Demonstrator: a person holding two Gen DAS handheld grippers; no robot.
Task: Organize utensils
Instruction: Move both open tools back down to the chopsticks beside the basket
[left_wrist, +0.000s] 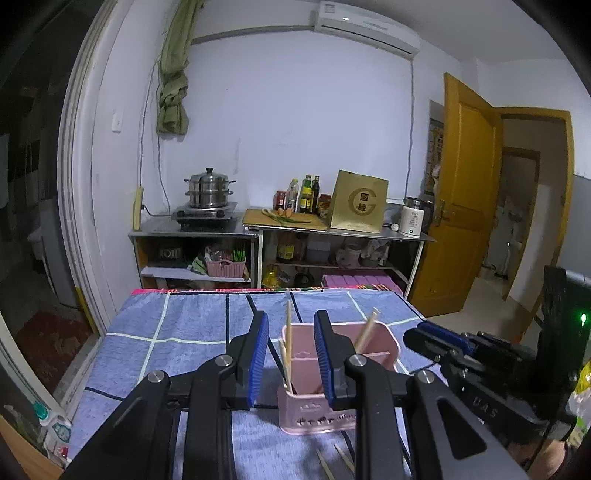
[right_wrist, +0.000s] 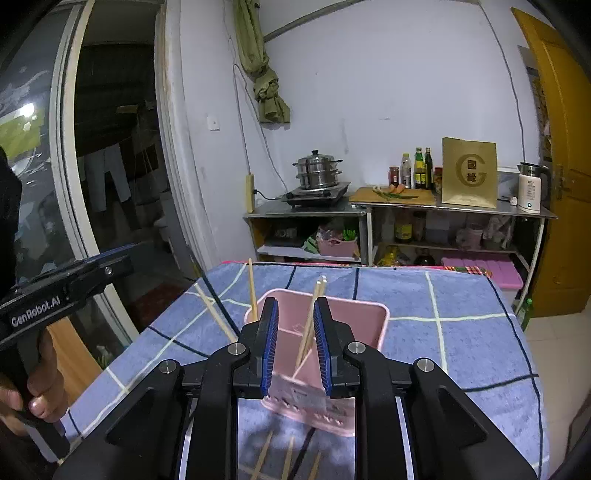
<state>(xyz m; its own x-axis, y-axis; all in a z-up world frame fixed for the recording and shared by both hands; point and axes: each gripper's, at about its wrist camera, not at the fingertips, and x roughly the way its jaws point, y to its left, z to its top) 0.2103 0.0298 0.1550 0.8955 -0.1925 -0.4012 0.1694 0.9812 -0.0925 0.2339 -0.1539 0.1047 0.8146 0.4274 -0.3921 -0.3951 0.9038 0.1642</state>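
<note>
behind jaws, holder (right_wrist: 365, 314) half hidden

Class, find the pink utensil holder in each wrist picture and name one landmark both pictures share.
Left wrist view: the pink utensil holder sits low, just right of centre, partly behind the left gripper's right-hand finger.
Right wrist view: the holder sits low at centre, behind the right gripper.
Shared landmark: the steel steamer pot on the far counter.
</note>
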